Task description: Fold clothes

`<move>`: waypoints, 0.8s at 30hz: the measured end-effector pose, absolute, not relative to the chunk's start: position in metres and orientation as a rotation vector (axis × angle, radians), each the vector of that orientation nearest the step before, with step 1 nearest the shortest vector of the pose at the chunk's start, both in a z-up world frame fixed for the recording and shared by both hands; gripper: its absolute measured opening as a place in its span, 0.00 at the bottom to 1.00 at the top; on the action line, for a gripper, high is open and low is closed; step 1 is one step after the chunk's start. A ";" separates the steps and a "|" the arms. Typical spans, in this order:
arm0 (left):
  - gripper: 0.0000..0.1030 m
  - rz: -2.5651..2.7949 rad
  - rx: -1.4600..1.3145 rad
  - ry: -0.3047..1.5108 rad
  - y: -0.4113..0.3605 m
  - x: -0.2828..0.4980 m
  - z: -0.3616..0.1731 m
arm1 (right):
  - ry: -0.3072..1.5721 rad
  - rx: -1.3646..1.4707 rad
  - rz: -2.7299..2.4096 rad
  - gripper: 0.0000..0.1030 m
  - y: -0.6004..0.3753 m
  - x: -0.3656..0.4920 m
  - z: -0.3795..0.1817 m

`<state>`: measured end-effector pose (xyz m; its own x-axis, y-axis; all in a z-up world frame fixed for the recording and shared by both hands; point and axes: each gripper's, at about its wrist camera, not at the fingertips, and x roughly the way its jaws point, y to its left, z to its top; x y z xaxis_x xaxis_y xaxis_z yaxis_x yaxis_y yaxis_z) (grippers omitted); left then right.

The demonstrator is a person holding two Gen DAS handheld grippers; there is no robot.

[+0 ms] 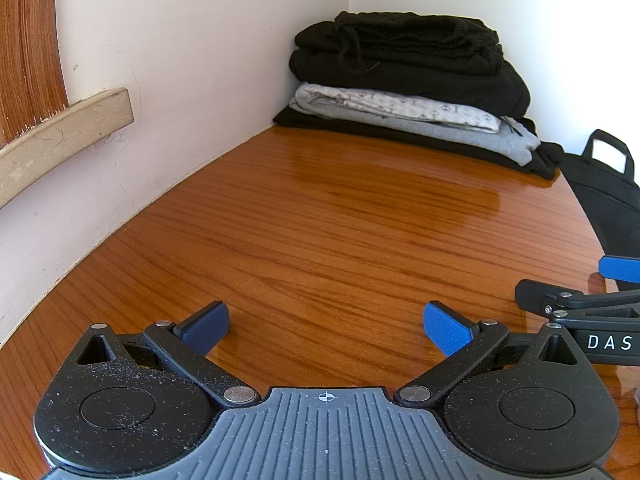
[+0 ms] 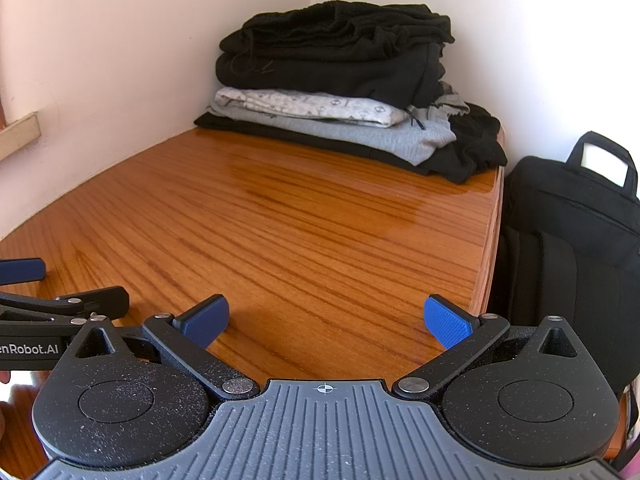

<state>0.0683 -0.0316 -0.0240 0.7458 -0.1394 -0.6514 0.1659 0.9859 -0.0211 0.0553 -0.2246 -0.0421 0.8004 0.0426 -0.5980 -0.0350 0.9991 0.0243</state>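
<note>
A stack of folded clothes [image 1: 412,80] sits in the far corner of the wooden table [image 1: 320,220]: black garments on top, a patterned grey piece and a plain grey one under them, a black one at the bottom. The same stack [image 2: 340,80] shows in the right wrist view. My left gripper [image 1: 326,326] hovers low over the near table, open, with nothing between its blue pads. My right gripper [image 2: 326,320] is open and empty too, beside the left one. The right gripper's fingers [image 1: 580,300] show at the right edge of the left wrist view.
White walls close the table at the left and back. A black bag [image 2: 572,248] stands off the table's right edge [image 2: 490,248]. A pale wooden ledge [image 1: 60,132] juts from the left wall. Bare wood lies between the grippers and the stack.
</note>
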 end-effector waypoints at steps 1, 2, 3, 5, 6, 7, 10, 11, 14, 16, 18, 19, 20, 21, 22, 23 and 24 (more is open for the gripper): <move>1.00 -0.167 0.039 0.710 -0.032 0.068 -0.024 | 0.641 0.012 0.042 1.00 -0.225 0.055 -0.042; 1.00 -0.167 0.039 0.710 -0.032 0.068 -0.024 | 0.641 0.012 0.042 1.00 -0.225 0.056 -0.042; 1.00 -0.167 0.039 0.710 -0.032 0.068 -0.024 | 0.641 0.012 0.042 1.00 -0.225 0.056 -0.042; 1.00 -0.167 0.039 0.710 -0.032 0.068 -0.024 | 0.641 0.012 0.041 1.00 -0.224 0.056 -0.042; 1.00 -0.167 0.039 0.710 -0.032 0.068 -0.024 | 0.641 0.011 0.041 1.00 -0.225 0.056 -0.042; 1.00 -0.167 0.039 0.710 -0.032 0.068 -0.024 | 0.641 0.011 0.041 1.00 -0.224 0.056 -0.042; 1.00 -0.167 0.038 0.710 -0.032 0.068 -0.024 | 0.641 0.012 0.040 1.00 -0.224 0.056 -0.042; 1.00 -0.167 0.038 0.710 -0.032 0.068 -0.024 | 0.641 0.011 0.039 1.00 -0.224 0.056 -0.042; 1.00 -0.167 0.037 0.710 -0.032 0.068 -0.024 | 0.641 0.011 0.039 1.00 -0.224 0.056 -0.042; 1.00 -0.167 0.036 0.710 -0.032 0.068 -0.024 | 0.641 0.012 0.038 1.00 -0.224 0.055 -0.042; 1.00 -0.169 0.025 0.710 -0.032 0.068 -0.023 | 0.641 0.012 0.037 1.00 -0.224 0.055 -0.042; 1.00 -0.169 0.023 0.710 -0.032 0.068 -0.023 | 0.641 0.012 0.037 1.00 -0.224 0.055 -0.042; 1.00 -0.170 0.011 0.710 -0.032 0.068 -0.023 | 0.641 0.012 0.037 1.00 -0.224 0.055 -0.042; 1.00 -0.170 0.011 0.710 -0.032 0.068 -0.023 | 0.641 0.012 0.037 1.00 -0.224 0.055 -0.042; 1.00 -0.170 0.011 0.710 -0.032 0.068 -0.023 | 0.641 0.012 0.037 1.00 -0.224 0.055 -0.042; 1.00 -0.170 0.012 0.710 -0.032 0.068 -0.023 | 0.641 0.012 0.038 1.00 -0.224 0.055 -0.042; 1.00 -0.170 0.012 0.710 -0.032 0.068 -0.023 | 0.641 0.011 0.039 1.00 -0.224 0.056 -0.042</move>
